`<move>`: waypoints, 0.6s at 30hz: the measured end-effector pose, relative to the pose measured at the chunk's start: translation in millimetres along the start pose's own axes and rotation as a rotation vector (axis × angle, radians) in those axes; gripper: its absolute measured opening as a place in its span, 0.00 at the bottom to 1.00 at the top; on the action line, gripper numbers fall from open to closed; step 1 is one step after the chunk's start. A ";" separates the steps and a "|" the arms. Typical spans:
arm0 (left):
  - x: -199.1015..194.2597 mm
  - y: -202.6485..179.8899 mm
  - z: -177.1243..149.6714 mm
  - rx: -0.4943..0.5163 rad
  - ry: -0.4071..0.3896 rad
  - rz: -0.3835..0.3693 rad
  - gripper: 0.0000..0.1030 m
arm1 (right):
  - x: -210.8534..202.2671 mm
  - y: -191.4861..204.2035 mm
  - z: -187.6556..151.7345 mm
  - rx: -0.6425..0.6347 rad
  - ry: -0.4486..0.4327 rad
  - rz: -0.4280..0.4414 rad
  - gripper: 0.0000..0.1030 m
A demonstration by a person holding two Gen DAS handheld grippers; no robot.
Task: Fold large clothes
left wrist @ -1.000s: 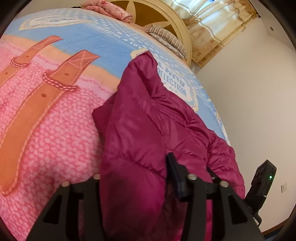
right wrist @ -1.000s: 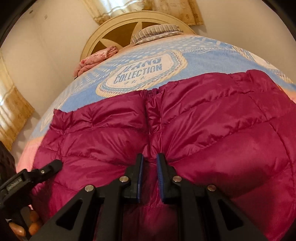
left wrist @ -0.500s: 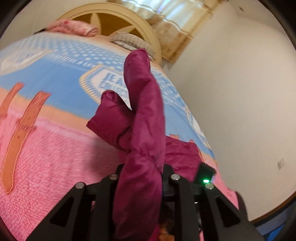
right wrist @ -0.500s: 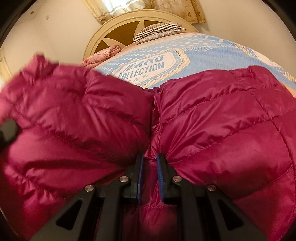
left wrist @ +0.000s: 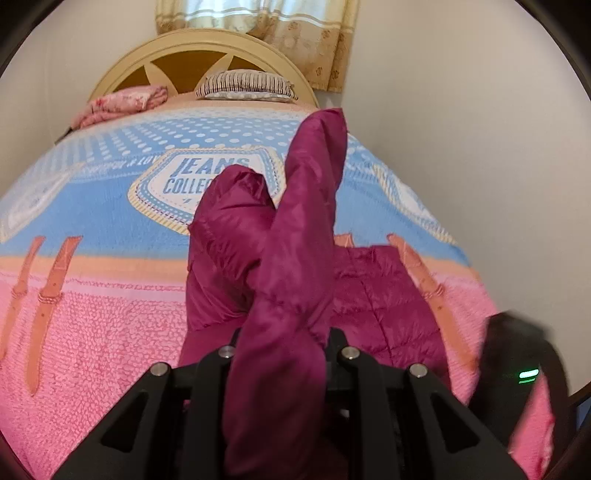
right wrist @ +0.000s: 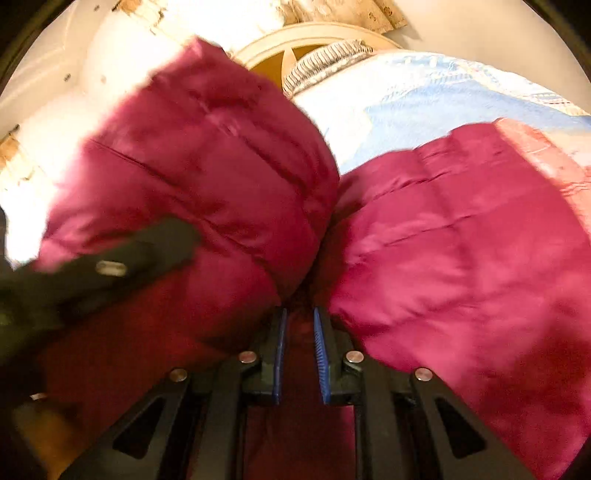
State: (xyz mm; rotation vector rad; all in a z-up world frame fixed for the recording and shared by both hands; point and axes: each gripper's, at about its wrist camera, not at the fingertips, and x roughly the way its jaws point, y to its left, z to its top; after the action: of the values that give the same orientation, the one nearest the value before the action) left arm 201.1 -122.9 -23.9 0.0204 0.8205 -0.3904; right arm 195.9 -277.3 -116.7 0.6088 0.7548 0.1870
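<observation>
Jaws on left gripper (left wrist: 282,339) clamped on a bunched fold of the magenta puffer jacket (left wrist: 295,236); fabric fills the gap and hides the fingertips. Held fold stands up in a tall ridge ahead of the left wrist camera, a second puffy lobe just left of it, rest of the jacket lying flat on the bed to the right. Right gripper (right wrist: 299,354) jaws nearly together, blue pads (right wrist: 320,354) with a narrow strip of jacket cloth between them; looks pinched on the cloth, though contact is hard to confirm in the dark. In the right wrist view the jacket (right wrist: 461,236) splits into two quilted masses: a lifted, motion-blurred one on the left and a flat one on the right lying on the bed. Black arm of the left gripper (right wrist: 110,258) crosses the lifted part, blurred.

Surface: bed covered by a fleece blanket (left wrist: 92,325), pink textured zone near the camera, orange band, then blue zone with white dots and a badge reading "JEANS COLLEC…" partly hidden by the jacket. Brown strap prints (left wrist: 48,299) on the left and right sides. Striped pillow (left wrist: 245,85) and a pink floral bundle (left wrist: 118,107) at the head end. Cream arched headboard (left wrist: 199,51) with wood-coloured cut-outs. Room: plain off-white walls (left wrist: 461,129), beige patterned curtain (left wrist: 288,26) behind the headboard. Black device with a green light (left wrist: 528,374) at the lower right edge, blurred.
</observation>
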 end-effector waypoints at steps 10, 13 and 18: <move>35.5 -64.0 -28.9 0.162 0.014 0.128 0.28 | -59.1 -66.8 -6.9 0.088 -0.018 -0.025 0.15; 41.7 -72.7 -38.4 0.183 -0.002 0.128 0.38 | -73.4 -75.5 -5.2 0.094 -0.041 -0.019 0.15; 42.2 -89.0 -60.6 0.249 -0.060 0.157 0.59 | -85.0 -82.6 -6.6 0.109 -0.045 -0.006 0.16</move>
State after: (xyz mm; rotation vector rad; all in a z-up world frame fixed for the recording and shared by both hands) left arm 153.3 -209.4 -84.0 0.3015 0.7019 -0.3408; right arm 125.5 -373.0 -118.5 0.7117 0.7269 0.1272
